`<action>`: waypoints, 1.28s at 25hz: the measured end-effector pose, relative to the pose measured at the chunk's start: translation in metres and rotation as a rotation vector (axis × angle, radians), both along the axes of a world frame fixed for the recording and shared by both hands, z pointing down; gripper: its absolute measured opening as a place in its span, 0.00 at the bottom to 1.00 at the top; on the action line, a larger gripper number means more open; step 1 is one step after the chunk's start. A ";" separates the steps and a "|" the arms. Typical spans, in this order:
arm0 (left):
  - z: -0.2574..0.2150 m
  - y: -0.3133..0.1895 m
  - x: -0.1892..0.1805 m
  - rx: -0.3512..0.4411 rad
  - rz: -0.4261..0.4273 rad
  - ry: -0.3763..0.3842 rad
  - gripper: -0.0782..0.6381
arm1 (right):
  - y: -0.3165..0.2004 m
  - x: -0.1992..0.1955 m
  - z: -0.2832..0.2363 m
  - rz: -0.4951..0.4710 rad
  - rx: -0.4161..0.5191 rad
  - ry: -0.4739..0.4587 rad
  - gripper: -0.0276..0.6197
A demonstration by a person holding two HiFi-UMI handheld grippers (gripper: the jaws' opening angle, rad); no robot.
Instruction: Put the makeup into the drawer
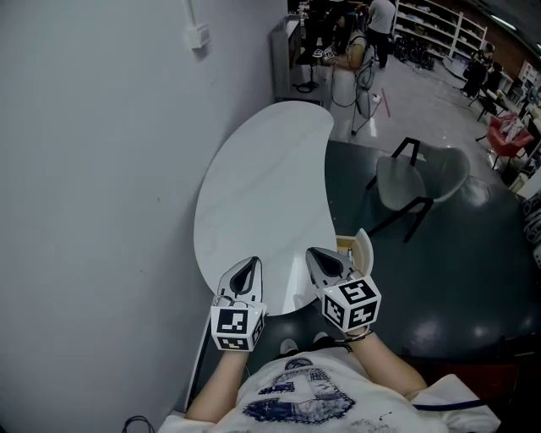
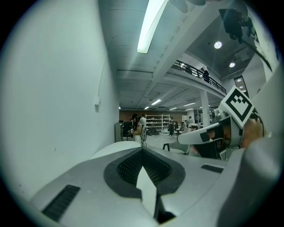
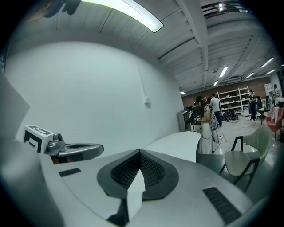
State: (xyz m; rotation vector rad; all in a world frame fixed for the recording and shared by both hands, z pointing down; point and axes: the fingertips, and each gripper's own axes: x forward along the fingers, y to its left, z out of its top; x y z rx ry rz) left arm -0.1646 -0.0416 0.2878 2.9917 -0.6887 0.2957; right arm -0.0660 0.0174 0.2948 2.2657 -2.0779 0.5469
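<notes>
The drawer (image 1: 364,250), a curved white front over a pale wood-coloured inside, stands pulled out at the right edge of a smooth, white, kidney-shaped table (image 1: 262,178). The right gripper (image 1: 314,251) hides most of the drawer's inside, and the makeup cannot be made out in any view. Both tools are held over the table's near end, side by side and apart. The left gripper (image 1: 252,260), grey moulded plastic with dark ribbed pads, has its jaws clenched tip to tip on nothing. The right gripper, of the same build, is likewise clamped together and empty. Each carries a cube faced with black-and-white square markers, which are patterns only, with no letters. The person (image 1: 304,389) wears a light T-shirt with a blue print too small to read. The table stands against a plain matt white wall (image 1: 101,169), where a small white box (image 1: 199,35) sits on a thin vertical conduit. To the right, on a dark glossy floor (image 1: 456,279), is a pale shell-seat chair (image 1: 423,173) on black legs. Beyond, people stand in a hall with open shelving (image 1: 439,25) under long ceiling strip lights (image 2: 151,26).
</notes>
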 end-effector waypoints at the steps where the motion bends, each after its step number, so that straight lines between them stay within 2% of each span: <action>1: -0.001 0.001 0.002 0.001 0.000 0.001 0.16 | 0.001 0.000 -0.001 -0.002 0.004 0.005 0.07; 12: -0.008 0.005 0.005 0.012 -0.006 0.001 0.16 | 0.006 0.005 -0.008 0.007 0.029 0.015 0.07; 32: -0.005 -0.001 0.008 -0.005 -0.014 0.007 0.16 | 0.002 0.006 -0.002 0.000 0.009 0.018 0.07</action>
